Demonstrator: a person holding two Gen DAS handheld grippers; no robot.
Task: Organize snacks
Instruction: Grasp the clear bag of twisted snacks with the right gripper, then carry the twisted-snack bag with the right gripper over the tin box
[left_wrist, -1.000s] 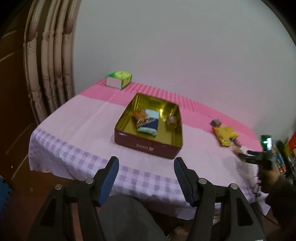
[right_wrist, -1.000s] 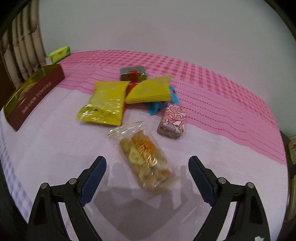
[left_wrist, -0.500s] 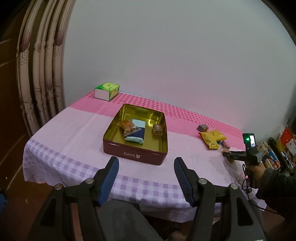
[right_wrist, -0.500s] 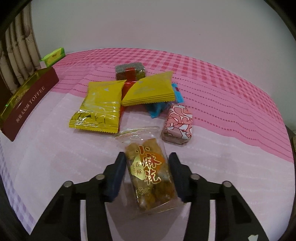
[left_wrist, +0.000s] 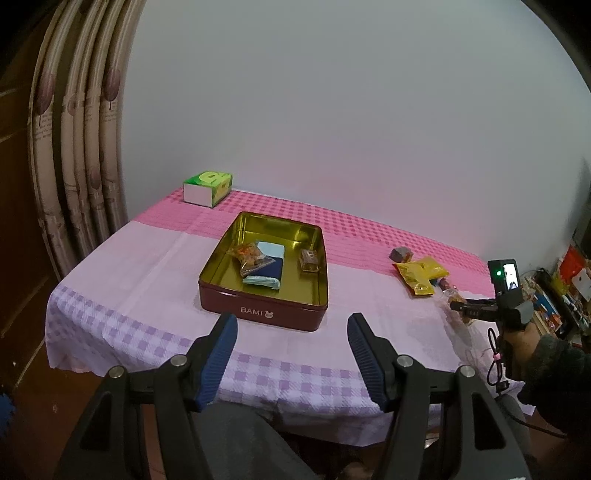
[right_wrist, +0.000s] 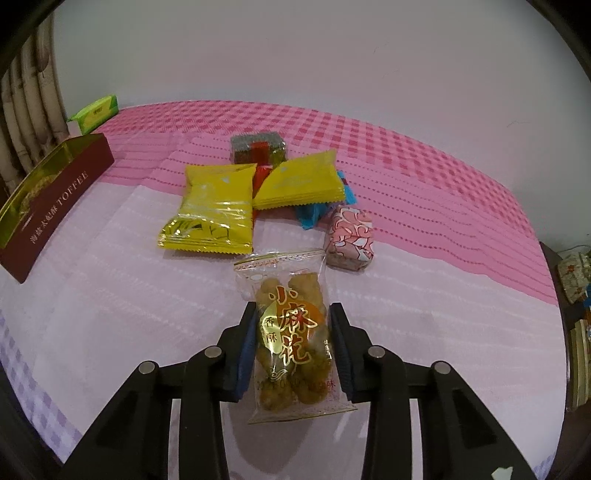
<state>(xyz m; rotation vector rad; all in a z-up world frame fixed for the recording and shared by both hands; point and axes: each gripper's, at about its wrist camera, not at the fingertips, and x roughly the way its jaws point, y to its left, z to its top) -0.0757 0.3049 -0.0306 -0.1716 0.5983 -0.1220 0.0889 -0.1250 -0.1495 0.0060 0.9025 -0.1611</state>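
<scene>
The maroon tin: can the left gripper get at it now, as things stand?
Probably yes. The left gripper is open and empty, and only bare tablecloth lies before the maroon tin.

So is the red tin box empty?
No. The open red metal tin holds several wrapped snacks on its gold floor.
</scene>
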